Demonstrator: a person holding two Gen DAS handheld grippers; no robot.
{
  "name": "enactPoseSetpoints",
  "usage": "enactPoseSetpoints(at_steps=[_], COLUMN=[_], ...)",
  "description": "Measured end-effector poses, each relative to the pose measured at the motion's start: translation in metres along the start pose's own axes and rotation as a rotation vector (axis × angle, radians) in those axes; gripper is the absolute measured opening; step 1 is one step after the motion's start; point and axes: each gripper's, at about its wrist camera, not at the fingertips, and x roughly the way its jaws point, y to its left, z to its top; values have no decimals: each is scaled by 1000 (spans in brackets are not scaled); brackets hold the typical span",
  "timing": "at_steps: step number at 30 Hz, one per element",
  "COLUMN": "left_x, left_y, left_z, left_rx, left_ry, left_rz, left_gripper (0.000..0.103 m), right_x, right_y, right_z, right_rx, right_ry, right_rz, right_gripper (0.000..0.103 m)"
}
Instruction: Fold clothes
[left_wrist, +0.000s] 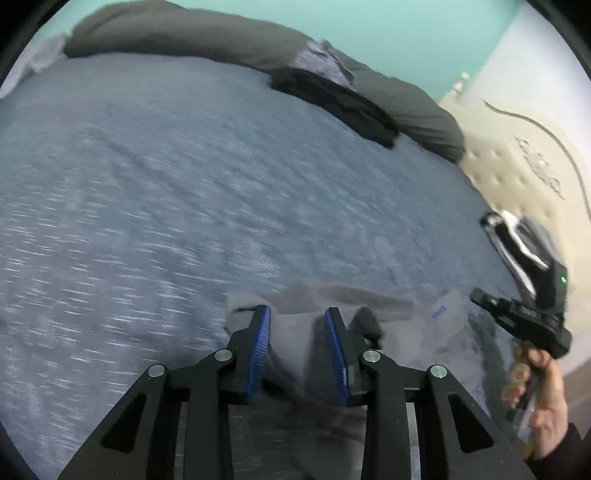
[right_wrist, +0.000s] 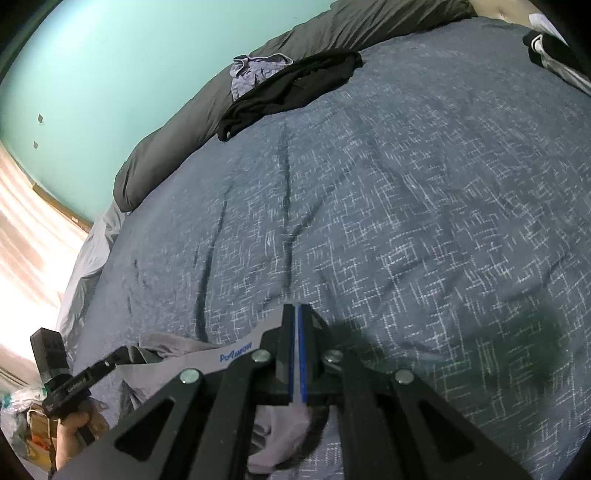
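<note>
My left gripper (left_wrist: 297, 321) is spread apart over the grey garment (left_wrist: 295, 354), which lies on the blue bedspread (left_wrist: 147, 184) near its front edge. My right gripper (right_wrist: 297, 317) is clamped on that garment's waistband (right_wrist: 236, 356). Black clothes (right_wrist: 291, 85) lie at the bedspread's far side.

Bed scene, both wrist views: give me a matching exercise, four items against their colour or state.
Items:
1. left gripper
2. right gripper
3. garment by the pillows
4. bedspread

States:
A. black, crumpled
B. shut on the grey garment
C. open, grey fabric between its pads
D. blue with white line pattern

Pairs: 1-C, 2-B, 3-A, 4-D
</note>
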Motion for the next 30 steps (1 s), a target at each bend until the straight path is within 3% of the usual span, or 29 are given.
enactPoseSetpoints(at_steps=[3, 7, 16, 19, 21, 22, 23, 25, 26, 27, 30], left_x=[-2, -17, -18, -9, -6, -6, -7, -13, -15, -17, -23], left_y=[-5, 17, 38, 40, 35, 33, 31, 27, 25, 22, 16], left_z=[2, 5, 1, 0, 0, 1, 2, 3, 3, 4, 5], left_rx=[10, -86, -165, -170, -141, -127, -118, -103, -95, -89, -73], left_ry=[-12, -51, -37, -9, -8, -10, -12, -33, -41, -49, -73], left_rz=[-28, 18, 51, 16, 31, 34, 33, 27, 23, 24, 27], left_gripper=[33, 33, 33, 33, 27, 11, 8, 8, 8, 8, 7], right_x=[-1, -2, -3, -1, 1, 1, 1, 3, 4, 5, 10], right_y=[1, 3, 2, 2, 2, 3, 4, 6, 7, 7, 10], right_z=[0, 1, 0, -1, -1, -1, -1, 0, 1, 1, 1], right_rx=[3, 9, 12, 14, 18, 19, 17, 7, 4, 5, -15], right_ry=[-2, -6, -2, 10, 23, 22, 24, 38, 43, 45, 54], right_rz=[0, 0, 7, 19, 30, 32, 34, 29, 30, 41, 34], right_gripper=[2, 2, 2, 2, 2, 2, 3, 16, 35, 41, 44])
